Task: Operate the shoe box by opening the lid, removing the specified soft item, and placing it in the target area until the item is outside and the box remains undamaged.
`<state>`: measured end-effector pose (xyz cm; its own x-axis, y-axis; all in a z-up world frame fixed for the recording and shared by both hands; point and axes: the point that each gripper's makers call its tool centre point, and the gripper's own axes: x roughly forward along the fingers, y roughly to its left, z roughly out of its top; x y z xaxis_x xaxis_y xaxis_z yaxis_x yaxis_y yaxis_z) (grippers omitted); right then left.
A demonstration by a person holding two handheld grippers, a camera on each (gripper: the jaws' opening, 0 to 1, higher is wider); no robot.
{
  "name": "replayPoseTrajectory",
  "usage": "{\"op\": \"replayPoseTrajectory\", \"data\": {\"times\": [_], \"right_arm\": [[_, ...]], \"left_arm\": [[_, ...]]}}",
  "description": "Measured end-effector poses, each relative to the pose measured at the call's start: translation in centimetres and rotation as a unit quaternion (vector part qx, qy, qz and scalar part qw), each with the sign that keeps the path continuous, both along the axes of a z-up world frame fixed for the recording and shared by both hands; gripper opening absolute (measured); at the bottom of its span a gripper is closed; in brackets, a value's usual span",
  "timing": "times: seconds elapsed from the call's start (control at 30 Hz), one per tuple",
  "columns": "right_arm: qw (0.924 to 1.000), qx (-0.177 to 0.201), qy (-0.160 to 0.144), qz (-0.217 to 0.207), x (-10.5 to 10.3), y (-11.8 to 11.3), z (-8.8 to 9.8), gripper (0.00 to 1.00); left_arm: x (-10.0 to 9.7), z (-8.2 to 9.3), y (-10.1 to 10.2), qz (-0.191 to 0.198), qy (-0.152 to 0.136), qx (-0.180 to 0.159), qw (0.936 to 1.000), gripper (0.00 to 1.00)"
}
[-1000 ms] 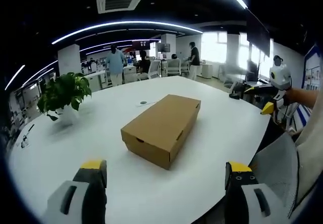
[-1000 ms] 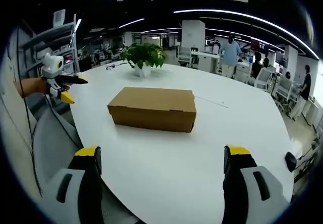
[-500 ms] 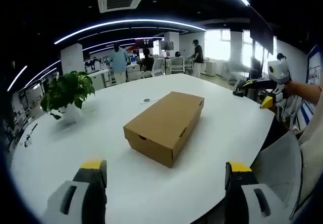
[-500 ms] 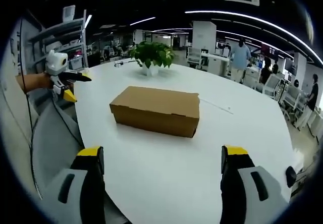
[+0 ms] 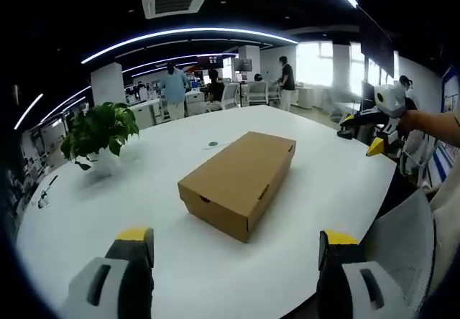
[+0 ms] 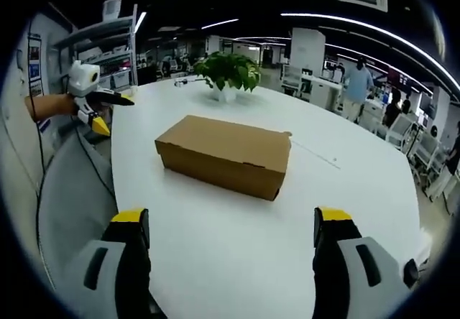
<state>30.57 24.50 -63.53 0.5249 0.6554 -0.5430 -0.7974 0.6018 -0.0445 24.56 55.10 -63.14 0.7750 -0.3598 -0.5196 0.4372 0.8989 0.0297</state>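
- A closed brown cardboard shoe box (image 5: 238,181) lies on the round white table (image 5: 144,190), lid down.
- The left gripper (image 5: 233,261), with yellow-tipped grey jaws spread wide, is short of the box, touching nothing.
- The right gripper (image 5: 370,128) hovers at the table's right edge.
- A leafy green potted plant (image 5: 99,133) stands left.

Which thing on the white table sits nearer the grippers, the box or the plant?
The closed cardboard shoe box; the potted plant stands farther back near the table's edge.
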Motion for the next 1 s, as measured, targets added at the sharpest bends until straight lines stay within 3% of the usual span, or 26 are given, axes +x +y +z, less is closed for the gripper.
{"op": "replayPoseTrajectory", "data": {"times": [0.33,1.0], "right_arm": [[0.9997,-0.010,0.008,0.020,1.8,0.0,-0.9,0.89],[0.9962,-0.034,0.026,0.076,6.6,1.6,-3.6,0.81]], "left_arm": [[1.3,-1.0,-0.4,0.003,0.007,0.003,1.0000,0.94],[3.6,-3.6,-1.2,0.054,0.018,0.001,0.9984,0.79]]}}
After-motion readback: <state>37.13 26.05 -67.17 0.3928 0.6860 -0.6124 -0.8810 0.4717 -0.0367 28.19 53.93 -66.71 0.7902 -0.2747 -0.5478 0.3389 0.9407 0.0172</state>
